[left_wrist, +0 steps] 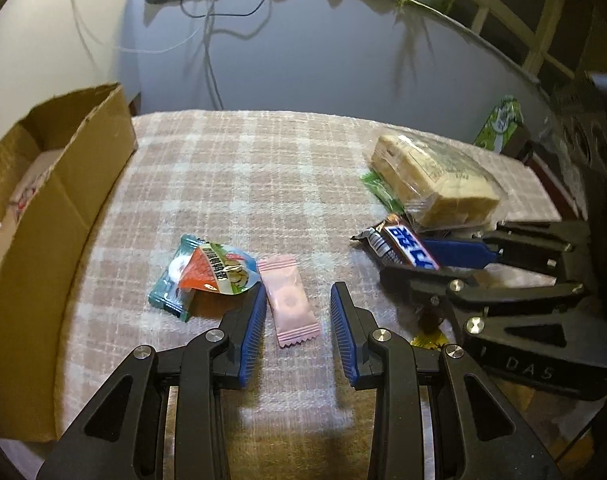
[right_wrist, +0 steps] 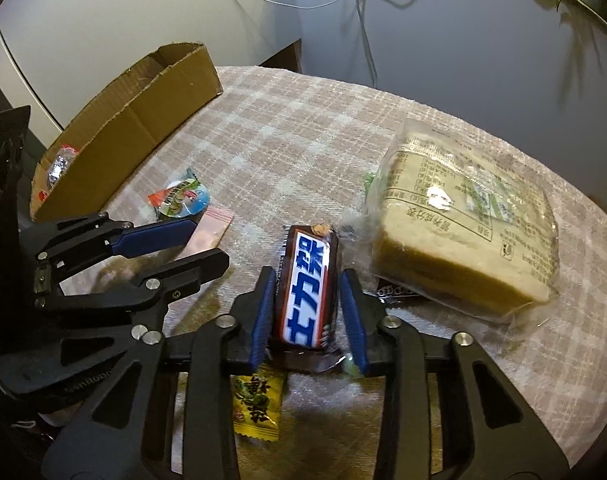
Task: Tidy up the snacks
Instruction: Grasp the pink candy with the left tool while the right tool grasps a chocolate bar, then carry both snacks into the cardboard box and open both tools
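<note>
The right gripper (right_wrist: 308,312) has its fingers around the chocolate bar (right_wrist: 308,290), one pad at each long side; the left pad touches the wrapper, at the right pad I see a thin gap, so I cannot tell if the pinch is complete. The bar is in the lower centre of the right wrist view. To do this step well, I think the fingers should press on the middle of the bar and lift it straight up before going to the cardboard box (right_wrist: 143,120) in the upper left.

The left gripper (left_wrist: 297,328) has its fingers spread, with the pink candy (left_wrist: 290,307) between them on the tabletop (left_wrist: 243,168). A colourful sachet (left_wrist: 207,276) lies just beside it. The bread pack (right_wrist: 463,224) is near the bar at the right, and a yellow candy (right_wrist: 257,404) lies under the right gripper. The left gripper stands between the bar and the box, so the path may be crossed
</note>
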The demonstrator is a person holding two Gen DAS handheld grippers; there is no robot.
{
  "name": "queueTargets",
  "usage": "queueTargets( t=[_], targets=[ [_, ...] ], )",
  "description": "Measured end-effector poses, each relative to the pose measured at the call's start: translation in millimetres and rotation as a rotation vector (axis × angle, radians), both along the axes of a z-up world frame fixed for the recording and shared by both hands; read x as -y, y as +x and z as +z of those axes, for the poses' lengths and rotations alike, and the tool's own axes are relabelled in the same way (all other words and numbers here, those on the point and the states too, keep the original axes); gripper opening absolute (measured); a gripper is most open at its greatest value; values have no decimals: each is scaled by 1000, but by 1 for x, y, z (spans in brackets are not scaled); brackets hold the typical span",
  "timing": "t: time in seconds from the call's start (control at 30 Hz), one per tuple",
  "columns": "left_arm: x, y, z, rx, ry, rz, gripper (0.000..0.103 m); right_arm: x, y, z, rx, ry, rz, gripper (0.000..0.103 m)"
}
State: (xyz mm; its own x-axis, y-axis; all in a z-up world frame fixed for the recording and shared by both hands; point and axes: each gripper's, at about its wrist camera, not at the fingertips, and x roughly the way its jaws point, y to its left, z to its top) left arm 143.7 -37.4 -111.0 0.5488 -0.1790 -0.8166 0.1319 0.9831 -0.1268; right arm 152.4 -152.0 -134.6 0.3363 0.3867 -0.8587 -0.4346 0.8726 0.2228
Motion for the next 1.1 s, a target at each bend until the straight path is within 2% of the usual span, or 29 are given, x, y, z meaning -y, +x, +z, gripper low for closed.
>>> queueTargets(
  t=[0.03, 0.1, 0.43, 0.53, 0.67, 0.7, 0.77, 0.87, 0.93, 0.97, 1.0, 1.1],
  targets=[
    [1, -1, 0, 5, 16, -8, 30, 0, 0, 0, 2, -5, 0, 30],
    [2, -1, -1, 7, 34, -9, 20, 1, -1, 1, 3, -4, -1, 30],
    [-10, -14, 7, 17, -16, -11, 10, 5, -8, 3, 17, 19, -18, 30],
    [-12, -15, 3, 6, -9, -16, 10, 4, -10, 7, 27, 10, -17, 30],
    [-12, -12, -1, -14, -14, -3, 15, 5, -13, 8, 29, 10, -16, 30],
    [-11, -12, 0, -16, -12, 0, 19, 5, -14, 9, 30, 11, -15, 30],
    [-6, -10, 1, -13, 2, -7, 37, 4, -16, 9, 34, 9, -13, 30],
    [8, -8, -1, -14, 80, -46, 36, 6, -17, 9, 34, 12, -16, 30],
    [16, -6, -5, -16, 154, -81, 30, 8, -17, 10, 38, 15, -20, 30],
    [17, -5, -5, -20, 157, -99, 23, 9, -19, 11, 41, 17, -21, 30],
    [18, -4, -4, -24, 162, -109, 20, 9, -20, 12, 45, 18, -22, 30],
    [15, 0, -4, -38, 147, -113, 20, 11, -21, 14, 53, 23, -28, 30]
  ],
)
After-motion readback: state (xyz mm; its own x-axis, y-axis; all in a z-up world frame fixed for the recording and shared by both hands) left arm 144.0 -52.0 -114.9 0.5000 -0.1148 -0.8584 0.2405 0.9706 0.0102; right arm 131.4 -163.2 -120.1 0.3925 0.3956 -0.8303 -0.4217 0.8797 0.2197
